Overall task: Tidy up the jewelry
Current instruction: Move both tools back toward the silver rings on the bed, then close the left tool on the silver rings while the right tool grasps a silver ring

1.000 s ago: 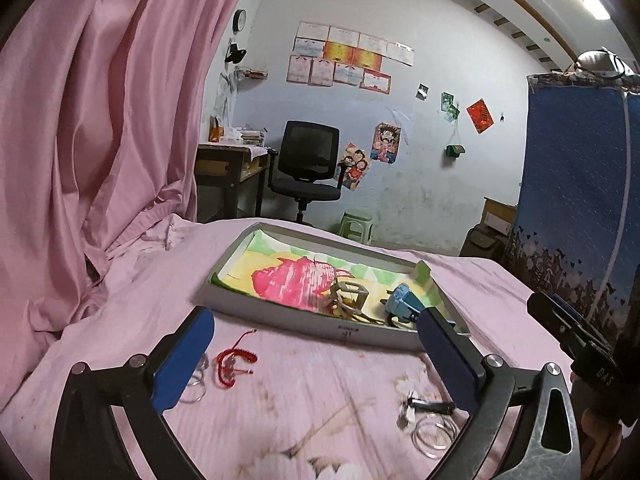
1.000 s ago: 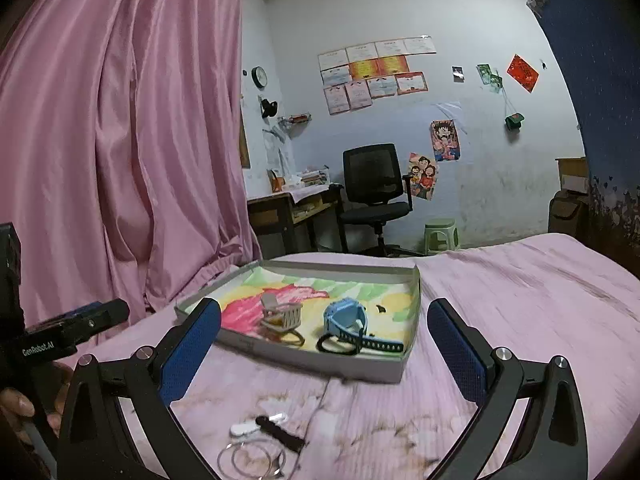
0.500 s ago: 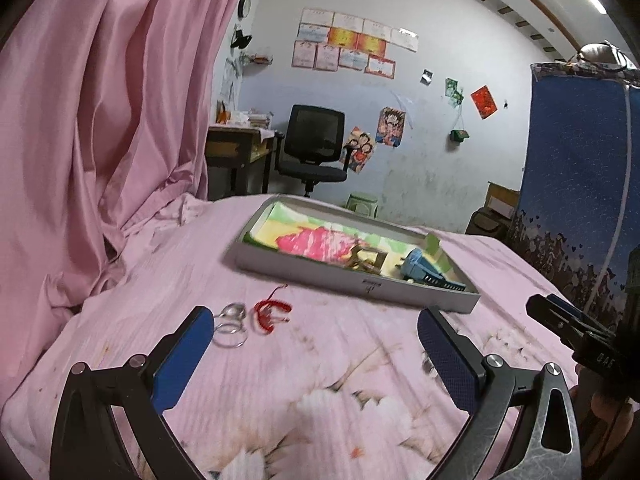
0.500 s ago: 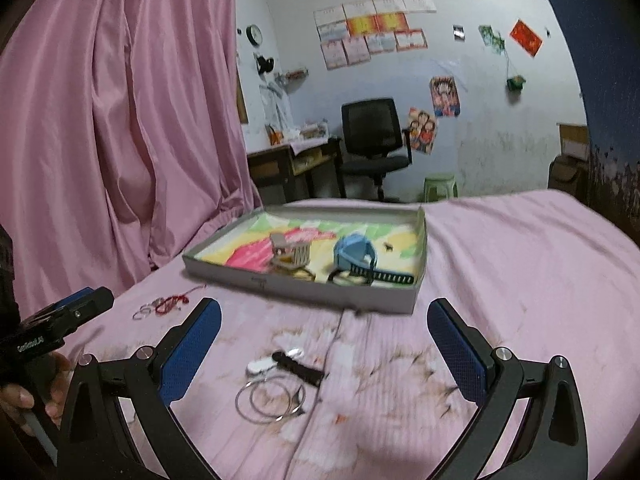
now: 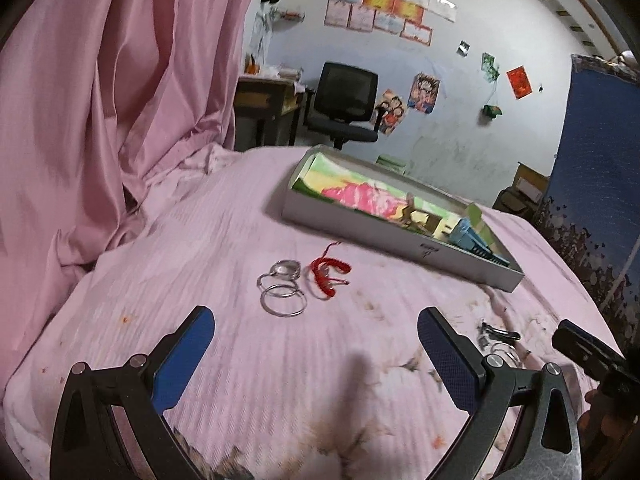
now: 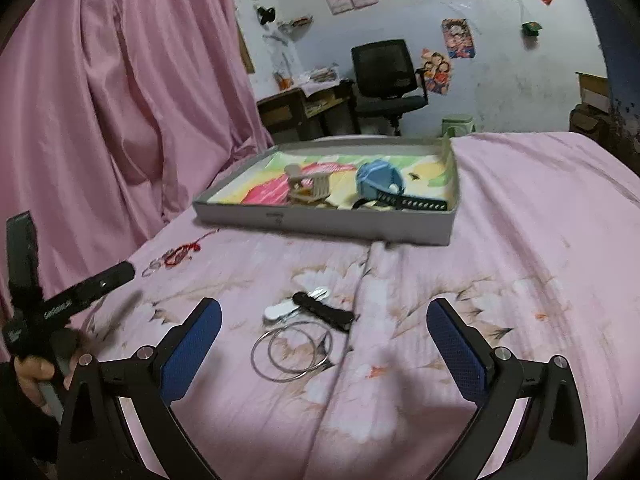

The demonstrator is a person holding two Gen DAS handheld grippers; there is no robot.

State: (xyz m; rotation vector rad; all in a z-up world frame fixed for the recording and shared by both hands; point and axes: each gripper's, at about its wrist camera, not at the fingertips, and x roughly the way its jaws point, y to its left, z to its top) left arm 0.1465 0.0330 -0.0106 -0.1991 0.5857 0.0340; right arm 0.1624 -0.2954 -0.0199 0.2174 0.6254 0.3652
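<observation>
Both your grippers have pulled back from the tray [image 6: 328,222], so the loose pieces on the bed now lie ahead of the fingers rather than under them. Your left gripper [image 5: 314,350] has its jaws wide apart and empty, facing the silver rings [image 5: 282,290] and the red cord bracelet [image 5: 329,276] just beside them. Your right gripper [image 6: 323,338] is equally spread and empty, with the big hoops [image 6: 291,350] and the dark clip [image 6: 324,312] between its fingers. A blue watch [image 6: 378,180] and a small tan piece already sit in the tray, so I judge you partway through. Everything rests on a soft pink floral bedsheet [image 6: 520,260], with a pink curtain [image 5: 100,100], desk and office chair [image 5: 346,100] behind.
</observation>
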